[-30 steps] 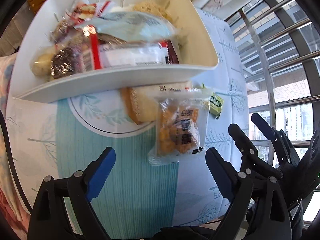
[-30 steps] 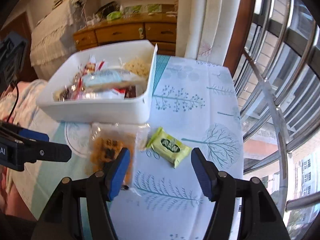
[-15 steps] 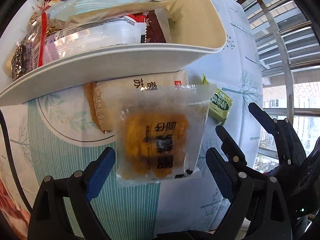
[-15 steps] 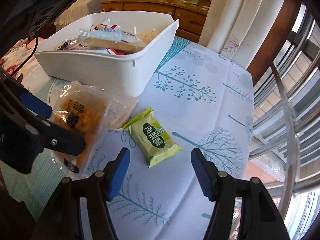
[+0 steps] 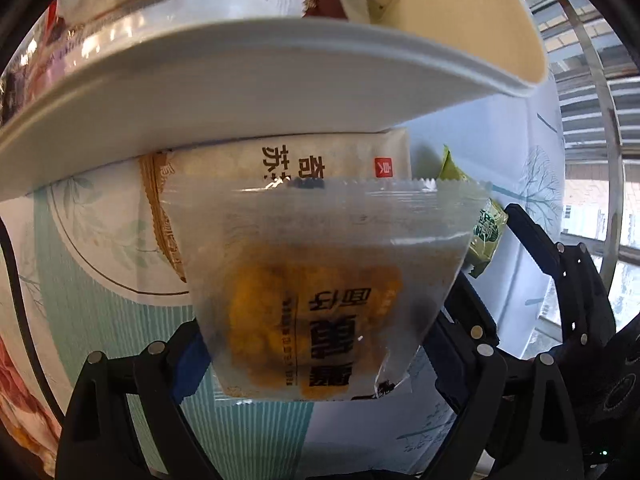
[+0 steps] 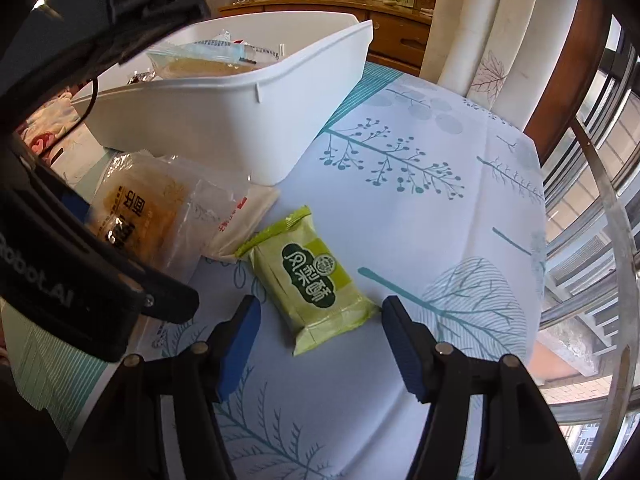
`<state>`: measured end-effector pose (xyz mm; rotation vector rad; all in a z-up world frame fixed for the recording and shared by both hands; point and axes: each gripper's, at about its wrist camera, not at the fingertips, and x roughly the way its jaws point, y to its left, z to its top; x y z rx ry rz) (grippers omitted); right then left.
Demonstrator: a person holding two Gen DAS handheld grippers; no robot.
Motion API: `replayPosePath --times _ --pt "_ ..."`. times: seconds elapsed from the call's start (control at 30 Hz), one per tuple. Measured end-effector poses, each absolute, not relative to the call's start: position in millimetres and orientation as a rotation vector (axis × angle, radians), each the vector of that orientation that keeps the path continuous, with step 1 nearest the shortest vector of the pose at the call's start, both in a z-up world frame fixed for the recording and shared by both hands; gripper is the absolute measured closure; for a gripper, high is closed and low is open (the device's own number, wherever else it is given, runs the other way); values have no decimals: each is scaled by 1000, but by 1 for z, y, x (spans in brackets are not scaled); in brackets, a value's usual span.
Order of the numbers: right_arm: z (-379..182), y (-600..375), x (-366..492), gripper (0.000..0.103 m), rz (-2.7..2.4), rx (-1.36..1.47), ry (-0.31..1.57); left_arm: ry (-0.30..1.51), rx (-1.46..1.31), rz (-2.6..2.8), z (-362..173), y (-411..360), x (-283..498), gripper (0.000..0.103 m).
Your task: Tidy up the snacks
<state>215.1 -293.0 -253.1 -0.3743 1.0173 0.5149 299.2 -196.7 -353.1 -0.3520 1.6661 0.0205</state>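
A clear packet with an orange snack (image 5: 320, 304) lies between the fingers of my open left gripper (image 5: 316, 344), on top of a beige packet (image 5: 280, 164) tucked against the white bin (image 5: 280, 96). The bin holds several snack packets. The orange packet also shows in the right wrist view (image 6: 140, 212), beside the left gripper's black body (image 6: 80, 288). A green packet (image 6: 312, 276) lies on the tablecloth just ahead of my open right gripper (image 6: 320, 344); it also shows in the left wrist view (image 5: 484, 232). Neither gripper's pads visibly press a packet.
The white bin (image 6: 240, 116) stands on a white and teal tablecloth (image 6: 420, 200). A window with metal rails (image 6: 600, 220) runs along the right. A wooden dresser (image 6: 400, 28) and curtains stand behind the table.
Both grippers have moved forward and down. The orange packet now fills the gap between the left fingers. The green packet is closer to the right fingers.
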Motion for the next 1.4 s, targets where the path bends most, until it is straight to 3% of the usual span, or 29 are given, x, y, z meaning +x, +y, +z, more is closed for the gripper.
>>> replayPosePath --times 0.13,0.23,0.33,0.5,0.53,0.57,0.7,0.93,1.0,1.07,1.33,1.4 --pt "-252 -295 218 44 513 -339 1017 1663 -361 32 -356 -199 301 13" --pt "-252 -295 217 47 511 -337 1019 1655 -367 26 -353 -191 299 20" --pt "-251 -295 215 60 510 -325 1019 1656 -374 19 -353 -187 297 24" --pt "-249 -293 213 66 496 -317 1043 1674 -370 31 -349 -173 288 28" --pt "-248 -293 212 87 493 -316 1045 1678 -374 34 -349 -170 286 29" --pt "-247 -293 211 94 480 -316 1047 1682 -374 37 -348 -168 285 29" --pt "-244 -291 207 100 471 -297 1073 1689 -371 47 -343 -156 277 29" --pt "-229 -281 200 99 458 -315 1039 1668 -382 48 -330 -128 252 30" --pt "-230 -277 201 91 459 -327 1046 1652 -382 52 -320 -125 244 30" --pt "-232 -271 203 72 462 -344 1048 1628 -368 53 -313 -119 238 30" --pt "-245 -258 214 44 417 -359 1063 1512 -290 59 -274 -105 224 30" --pt "-250 -256 216 41 401 -366 1076 1498 -280 62 -267 -100 223 30"
